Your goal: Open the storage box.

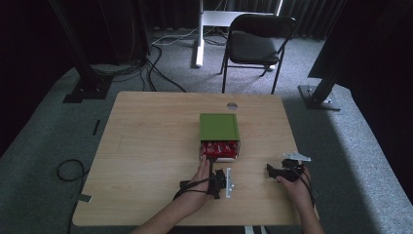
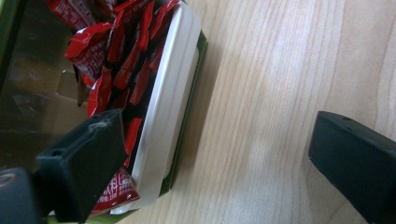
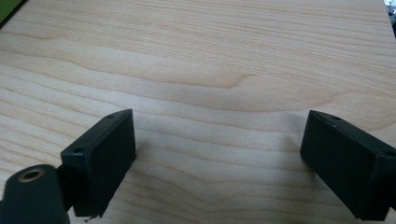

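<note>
High view: the green box (image 1: pixel 219 127) sits mid-frame on the table (image 1: pixel 146 146), its white tray (image 1: pixel 220 157) of red packets (image 1: pixel 220 147) poking out of its lower side. The left gripper (image 1: pixel 214 181) lies just below the tray; the right gripper (image 1: pixel 282 170) rests at lower right.

Left gripper view: jaws wide, holding nothing; one jaw overlaps the packets (image 2: pixel 121 56) and tray (image 2: pixel 168 93) at left.

Right gripper view: jaws wide over bare table (image 3: pixel 210 70); a box corner (image 3: pixel 9 9) shows upper left.
</note>
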A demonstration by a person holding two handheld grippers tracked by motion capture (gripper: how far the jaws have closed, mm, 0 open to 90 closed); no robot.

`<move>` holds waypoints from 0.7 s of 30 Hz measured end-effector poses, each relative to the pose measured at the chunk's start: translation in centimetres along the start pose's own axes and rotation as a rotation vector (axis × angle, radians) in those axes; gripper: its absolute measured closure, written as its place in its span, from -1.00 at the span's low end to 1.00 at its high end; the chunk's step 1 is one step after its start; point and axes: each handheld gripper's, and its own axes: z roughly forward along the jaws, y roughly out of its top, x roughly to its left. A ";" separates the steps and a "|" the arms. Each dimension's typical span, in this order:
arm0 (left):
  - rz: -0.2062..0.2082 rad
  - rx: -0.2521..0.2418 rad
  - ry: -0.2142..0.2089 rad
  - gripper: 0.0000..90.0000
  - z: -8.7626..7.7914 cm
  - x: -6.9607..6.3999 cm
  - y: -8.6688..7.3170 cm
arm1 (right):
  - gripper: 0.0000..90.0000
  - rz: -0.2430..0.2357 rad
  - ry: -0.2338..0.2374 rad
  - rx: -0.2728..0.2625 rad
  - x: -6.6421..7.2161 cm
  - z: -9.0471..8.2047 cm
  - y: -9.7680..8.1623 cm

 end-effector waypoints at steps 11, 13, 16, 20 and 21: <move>0.049 0.050 -0.020 -0.83 1.0 -0.4 -0.3 | -0.78 0.000 0.000 0.000 0.0 0.0 0.0; 0.038 0.053 -0.027 -0.83 1.2 -0.4 -0.3 | -0.78 0.000 0.000 0.000 0.0 0.0 0.0; 0.040 0.053 -0.031 -0.83 1.2 -0.4 -0.2 | -0.78 0.000 0.000 0.000 0.0 0.0 0.0; 0.031 0.024 0.020 -0.83 0.7 0.0 0.3 | -0.78 0.000 0.000 0.000 0.0 0.0 0.0; 0.033 0.033 0.015 -0.83 0.7 0.2 0.3 | -0.78 0.000 0.000 0.000 0.0 0.0 0.0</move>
